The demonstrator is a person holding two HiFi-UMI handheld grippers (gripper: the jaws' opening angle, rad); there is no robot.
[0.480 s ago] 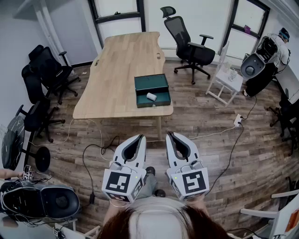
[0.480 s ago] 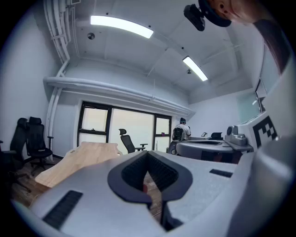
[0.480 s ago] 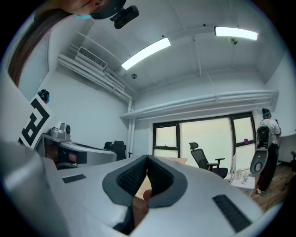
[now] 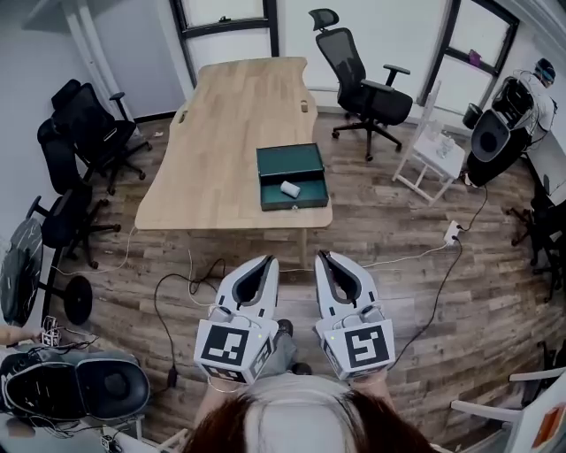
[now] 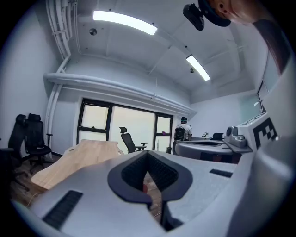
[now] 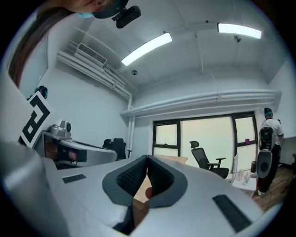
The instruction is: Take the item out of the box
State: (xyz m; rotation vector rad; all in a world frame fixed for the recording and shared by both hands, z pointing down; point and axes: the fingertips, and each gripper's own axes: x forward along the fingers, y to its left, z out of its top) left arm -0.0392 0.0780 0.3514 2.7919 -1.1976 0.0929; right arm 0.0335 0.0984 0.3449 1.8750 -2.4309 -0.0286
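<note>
View nudged, roll (image 4: 290, 188) lengthwise in box (image 4: 305, 204)

Office, meeting-room type. Long wooden tabletop (image 4: 239, 133), black swivel chairs (image 4: 349, 57) scattered round it (several pushed to the left wall). Wood-plank floor (image 4: 504, 301) with a white power strip (image 4: 452, 233), dark-framed windows (image 4: 225, 22), ceiling strip lights (image 5: 124, 22).

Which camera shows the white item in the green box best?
The head view: it looks down into the open green box, where the white item lies. Both gripper views show only the wooden table at a shallow angle, no box.
</note>
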